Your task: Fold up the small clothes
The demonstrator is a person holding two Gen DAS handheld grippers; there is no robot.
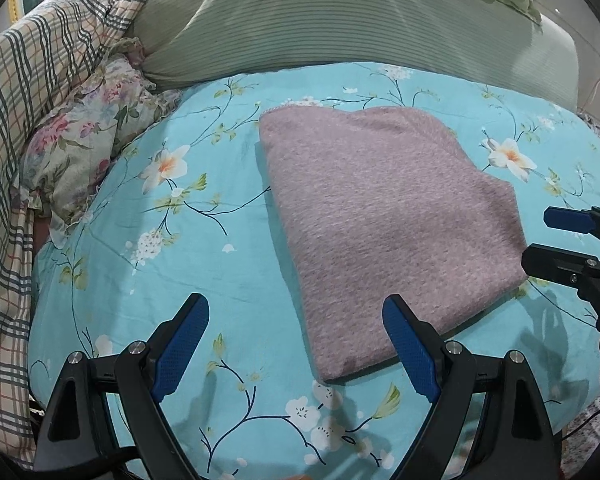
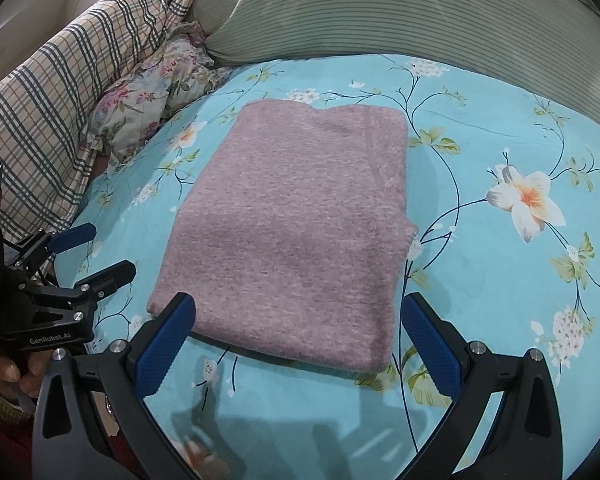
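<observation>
Mauve knit garment (image 2: 292, 232) is lying folded flat on the floral bed sheet (image 2: 480, 152), both the left gripper (image 1: 296, 344) and right gripper (image 2: 300, 344) hovering spread wide and empty, and one careless fingertip is risking dragging its soft layers apart

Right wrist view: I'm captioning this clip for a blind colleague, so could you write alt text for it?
A folded mauve knit garment lies flat on a turquoise floral bedsheet, just ahead of the open right gripper, which holds nothing. The left gripper, also open, is at the left edge; a plaid blanket and striped green pillow lie behind.
</observation>
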